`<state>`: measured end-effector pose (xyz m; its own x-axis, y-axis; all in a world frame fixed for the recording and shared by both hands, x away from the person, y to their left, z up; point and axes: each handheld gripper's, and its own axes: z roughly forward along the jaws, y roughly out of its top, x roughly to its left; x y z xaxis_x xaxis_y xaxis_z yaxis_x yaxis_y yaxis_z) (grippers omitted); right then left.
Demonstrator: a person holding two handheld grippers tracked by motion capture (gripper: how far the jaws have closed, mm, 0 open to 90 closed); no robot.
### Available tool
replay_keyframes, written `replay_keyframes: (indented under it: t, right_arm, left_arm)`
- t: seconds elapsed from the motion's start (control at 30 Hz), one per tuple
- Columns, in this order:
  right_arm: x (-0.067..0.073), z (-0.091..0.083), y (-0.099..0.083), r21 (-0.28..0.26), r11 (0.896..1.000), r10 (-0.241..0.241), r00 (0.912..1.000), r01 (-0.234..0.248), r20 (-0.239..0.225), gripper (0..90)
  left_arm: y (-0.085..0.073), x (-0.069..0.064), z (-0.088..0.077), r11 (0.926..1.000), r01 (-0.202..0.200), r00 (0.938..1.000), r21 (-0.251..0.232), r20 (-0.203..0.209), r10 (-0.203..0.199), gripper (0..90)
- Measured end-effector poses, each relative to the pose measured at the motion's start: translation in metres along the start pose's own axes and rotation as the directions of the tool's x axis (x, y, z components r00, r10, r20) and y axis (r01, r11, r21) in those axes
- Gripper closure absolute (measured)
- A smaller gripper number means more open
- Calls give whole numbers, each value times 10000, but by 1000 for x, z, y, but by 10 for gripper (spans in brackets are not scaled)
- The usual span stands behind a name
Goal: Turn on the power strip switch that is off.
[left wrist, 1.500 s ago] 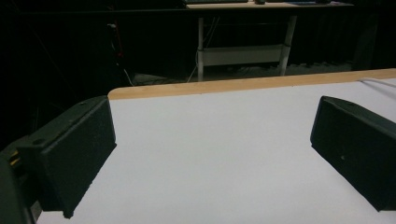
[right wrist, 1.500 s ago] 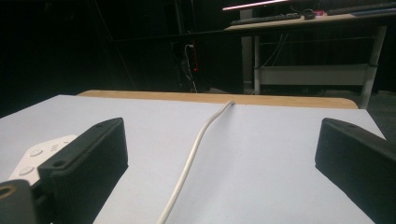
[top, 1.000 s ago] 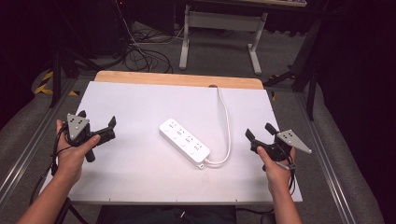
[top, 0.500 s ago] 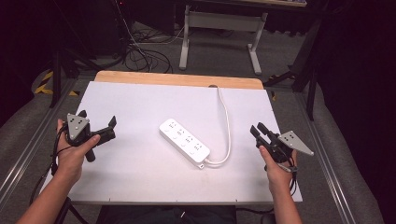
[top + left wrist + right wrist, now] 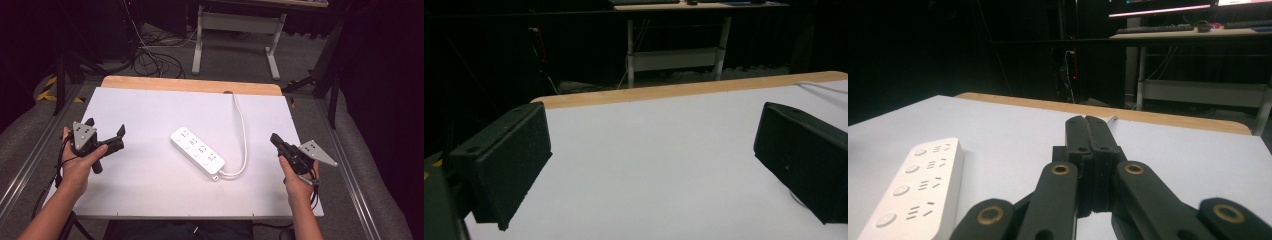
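Black jaws of right gripper [image 5: 276, 140] just closed pad to pad on nothing; left gripper [image 5: 106, 131] wide open, empty. White power strip [image 5: 197, 151] flat at table centre, at 9 o'clock from right gripper, well apart. Risk: shut jaws shoving strip or snagging its cord [image 5: 243, 132] on approach; white tabletop [image 5: 150, 185], wooden far edge, dark room.

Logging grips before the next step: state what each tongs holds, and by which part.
Nothing is held. The left tongs stand open over bare table; the right tongs have just closed, empty, beside the white power strip.
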<state>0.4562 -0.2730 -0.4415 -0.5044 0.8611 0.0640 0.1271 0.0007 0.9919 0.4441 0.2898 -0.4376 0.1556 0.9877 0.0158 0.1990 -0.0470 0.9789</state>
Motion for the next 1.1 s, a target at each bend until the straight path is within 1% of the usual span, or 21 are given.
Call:
replay_keyframes:
  t: [0.07, 0.23, 0.33, 0.43, 0.53, 0.57, 0.73, 0.9, 0.97, 1.1]
  right_arm:
    - [1, -1, 2, 60, 9999, 136, 9999, -136, -51, 900]
    - [2, 0, 5, 379, 9991, 198, 9996, -189, -225, 900]
    - [3, 2, 9, 582, 9981, 201, 9989, -177, -420, 900]
    - [6, 8, 12, 774, 9970, 25, 9977, 28, -679, 900]
    - [8, 13, 14, 877, 9960, -77, 9967, 148, -806, 900]
    - [11, 19, 17, 995, 9947, -160, 9950, 258, -985, 900]
    - [18, 32, 23, 1243, 9911, -309, 9909, 474, -1313, 900]
    - [25, 42, 28, 1411, 9873, -503, 9863, 728, -1569, 900]
    - [27, 45, 29, 1493, 9856, -547, 9856, 789, -1597, 900]
    - [29, 49, 30, 1709, 9825, -442, 9845, 736, -1700, 900]
  left_arm:
    - [0, 0, 0, 10000, -9, 10000, -7, 16, 9, 24]
    - [0, -1, 0, 10000, -38, 10000, 10, 58, 38, 30]
    - [0, -1, 0, 10000, -68, 10000, -9, 63, 68, 30]
    - [0, -1, 0, 9999, -111, 9999, -15, 78, 111, 30]
    - [0, -1, 0, 9999, -115, 9999, -17, 97, 116, 31]
    - [0, -1, 0, 9999, -117, 9999, -21, 121, 117, 31]
    - [0, -1, 0, 9999, -155, 9998, -16, 145, 155, 32]
    - [-1, -2, 0, 9997, -228, 9996, 25, 175, 227, 36]
    - [-1, -2, 0, 9997, -233, 9996, 5, 167, 233, 35]
    - [-1, -2, -1, 9996, -292, 9995, 22, 156, 292, 36]
